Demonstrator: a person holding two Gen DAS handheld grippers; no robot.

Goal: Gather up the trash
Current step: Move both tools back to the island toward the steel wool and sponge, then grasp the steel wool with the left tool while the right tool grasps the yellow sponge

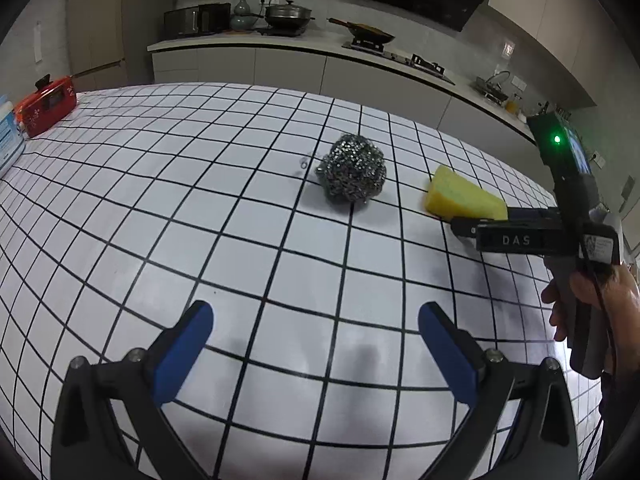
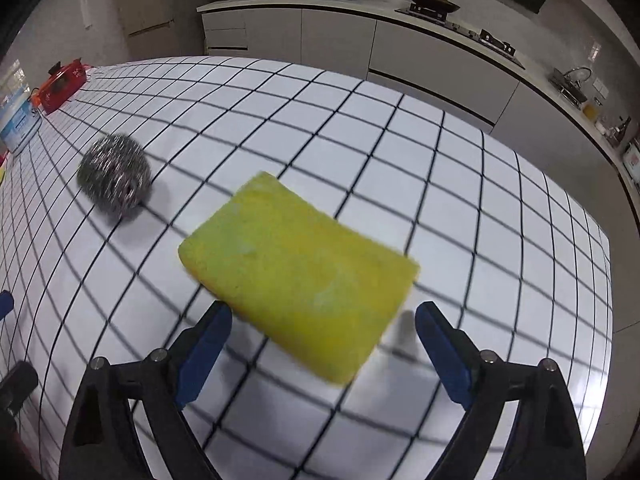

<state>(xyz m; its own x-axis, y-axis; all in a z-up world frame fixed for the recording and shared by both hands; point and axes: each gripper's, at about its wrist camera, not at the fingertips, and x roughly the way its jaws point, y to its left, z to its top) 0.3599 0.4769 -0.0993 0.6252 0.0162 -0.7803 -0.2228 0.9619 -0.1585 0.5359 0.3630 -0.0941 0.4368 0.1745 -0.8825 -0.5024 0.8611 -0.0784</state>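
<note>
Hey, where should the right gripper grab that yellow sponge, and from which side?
Take the yellow sponge across its narrow width, on the two long edges, coming down from above. It lies flat on the checked tablecloth, so only the side faces are free. The right gripper is open just short of its near edge; the sponge sits skewed, so probably roll the wrist to square up.
</note>
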